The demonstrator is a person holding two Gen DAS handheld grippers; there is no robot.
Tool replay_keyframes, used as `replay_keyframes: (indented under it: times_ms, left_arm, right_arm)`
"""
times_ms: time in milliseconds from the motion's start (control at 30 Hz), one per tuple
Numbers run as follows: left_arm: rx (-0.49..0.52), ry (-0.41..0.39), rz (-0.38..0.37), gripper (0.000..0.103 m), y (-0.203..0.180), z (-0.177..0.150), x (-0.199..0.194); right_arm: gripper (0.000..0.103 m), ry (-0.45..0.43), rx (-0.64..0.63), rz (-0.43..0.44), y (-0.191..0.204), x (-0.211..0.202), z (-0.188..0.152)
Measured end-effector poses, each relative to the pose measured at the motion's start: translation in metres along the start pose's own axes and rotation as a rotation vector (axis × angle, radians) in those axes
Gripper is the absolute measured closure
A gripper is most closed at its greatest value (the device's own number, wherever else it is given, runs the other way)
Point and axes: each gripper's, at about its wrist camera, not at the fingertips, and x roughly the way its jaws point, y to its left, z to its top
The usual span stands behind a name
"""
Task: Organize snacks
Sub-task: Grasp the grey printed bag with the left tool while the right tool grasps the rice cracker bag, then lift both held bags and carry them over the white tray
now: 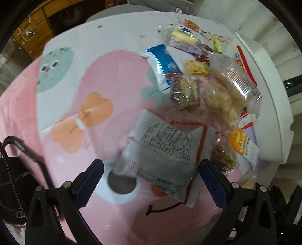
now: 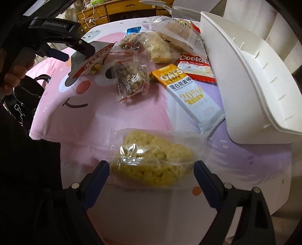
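Note:
My left gripper [image 1: 151, 175] is wide open around a grey snack packet [image 1: 162, 154] with printed text; in the right wrist view it [image 2: 75, 52] seems to hold that packet [image 2: 90, 62] lifted off the table, though a grip is unclear. My right gripper [image 2: 151, 173] is wide open around a clear bag of yellow puffed snack [image 2: 151, 162] lying on the table; the fingers do not press it. A pile of snacks lies beyond: a nut bar [image 2: 132, 79], an oat bar [image 2: 190, 94], a cookie pack [image 2: 196, 66], a blue wrapper [image 1: 160, 64].
A white plastic basket [image 2: 254, 84] stands at the table's right edge, also in the left wrist view [image 1: 271, 90]. The table has a pink cartoon cloth [image 1: 105, 75]. A black bag [image 1: 13, 181] sits at the left. Wooden drawers [image 2: 113, 9] stand behind.

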Motion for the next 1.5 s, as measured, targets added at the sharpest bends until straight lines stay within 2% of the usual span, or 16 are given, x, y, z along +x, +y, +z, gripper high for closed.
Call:
replay_keyframes:
  times_ms: [233,467,600,767,933,1267,1500]
  left_arm:
    - [0.004,0.045,-0.039,0.003,-0.001,0.010,0.025]
    - [-0.003,0.056,-0.094,0.015,-0.003,0.013,0.037]
    - [0.024,0.055,-0.096,0.019,-0.006,0.013,0.038]
    - [0.007,0.041,-0.113,0.043,-0.008,0.008,0.032]
    - [-0.006,0.010,-0.112,0.046,-0.016,-0.004,0.029]
    - [-0.045,-0.048,-0.112,0.046,-0.014,-0.038,-0.005]
    - [-0.084,-0.106,-0.121,0.046,-0.004,-0.063,-0.045]
  right_arm:
    - [0.011,-0.010,-0.001,0.002,-0.001,0.003,0.004]
    - [0.012,-0.018,-0.002,0.011,-0.002,0.005,0.008]
    - [0.016,-0.006,-0.017,0.017,-0.001,0.007,0.010]
    - [0.021,0.007,-0.027,0.022,0.000,0.008,0.012]
    - [0.024,0.000,-0.018,0.022,0.001,0.006,0.011]
    - [0.035,-0.034,0.003,0.042,0.006,-0.004,0.009]
    - [0.036,-0.062,0.015,0.088,0.016,-0.014,0.007]
